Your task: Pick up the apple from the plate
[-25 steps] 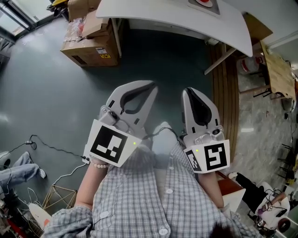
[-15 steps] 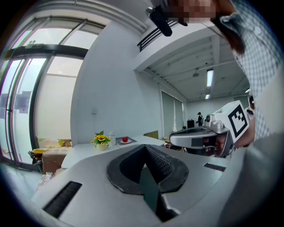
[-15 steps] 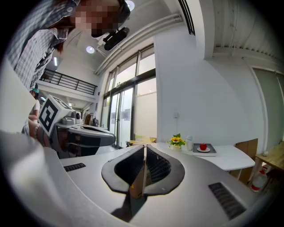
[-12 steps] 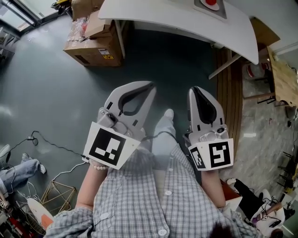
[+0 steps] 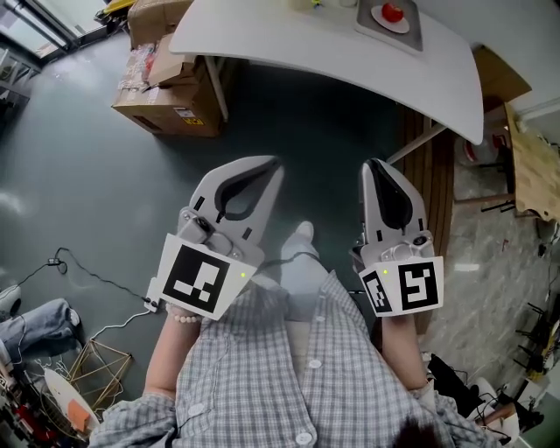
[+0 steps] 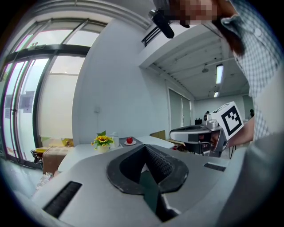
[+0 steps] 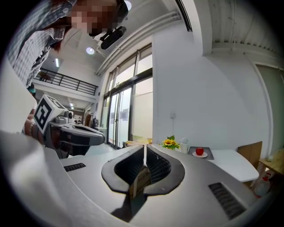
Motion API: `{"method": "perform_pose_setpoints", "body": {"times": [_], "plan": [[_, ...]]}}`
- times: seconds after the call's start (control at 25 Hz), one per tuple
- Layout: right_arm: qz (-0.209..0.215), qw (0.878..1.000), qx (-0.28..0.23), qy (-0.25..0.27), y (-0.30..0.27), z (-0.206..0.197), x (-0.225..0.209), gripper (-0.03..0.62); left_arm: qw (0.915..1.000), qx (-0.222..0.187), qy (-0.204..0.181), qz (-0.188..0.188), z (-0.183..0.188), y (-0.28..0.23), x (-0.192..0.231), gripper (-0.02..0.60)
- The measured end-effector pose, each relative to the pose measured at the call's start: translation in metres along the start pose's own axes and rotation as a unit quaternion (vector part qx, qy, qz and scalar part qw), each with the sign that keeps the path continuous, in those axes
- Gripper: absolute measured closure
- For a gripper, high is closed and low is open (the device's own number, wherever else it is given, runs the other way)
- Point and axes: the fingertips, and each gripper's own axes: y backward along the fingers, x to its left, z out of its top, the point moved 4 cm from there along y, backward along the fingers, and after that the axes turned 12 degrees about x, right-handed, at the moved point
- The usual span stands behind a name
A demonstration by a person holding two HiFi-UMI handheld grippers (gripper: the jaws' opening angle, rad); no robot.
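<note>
A small red apple [image 5: 392, 12] rests on a white plate [image 5: 381, 18] on a grey tray [image 5: 411, 35], far off on a white table [image 5: 332, 48]. From the left gripper view the apple [image 6: 129, 140] is tiny and distant; in the right gripper view the apple [image 7: 199, 151] sits on its tray [image 7: 205, 155]. My left gripper [image 5: 267, 168] and right gripper [image 5: 378, 168] are held close to the body over the floor, well short of the table. Both are shut with nothing between the jaws.
A pot of sunflowers [image 6: 102, 142] and a white cup [image 6: 116, 138] stand on the table beside the tray. Cardboard boxes [image 5: 166, 87] lie left under the table, wooden planks [image 5: 430, 166] right. A cable [image 5: 96, 280] and a wire basket [image 5: 101, 367] lie on the floor at left.
The table has come further into the head view, so the apple and its tray now show whole. Both grippers stay shut and keep their places before the body.
</note>
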Motion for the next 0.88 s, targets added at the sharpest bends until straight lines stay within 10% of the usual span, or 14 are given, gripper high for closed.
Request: {"method": "perform_pose_setpoints", "body": {"times": [0.88], "plan": [[-0.028, 1.000, -0.001, 0.013, 0.001, -0.011, -0.161, 0.562, 0.9992, 0.013, -0.029, -0.023, 0.062, -0.148, -0.045, 0.571]]}}
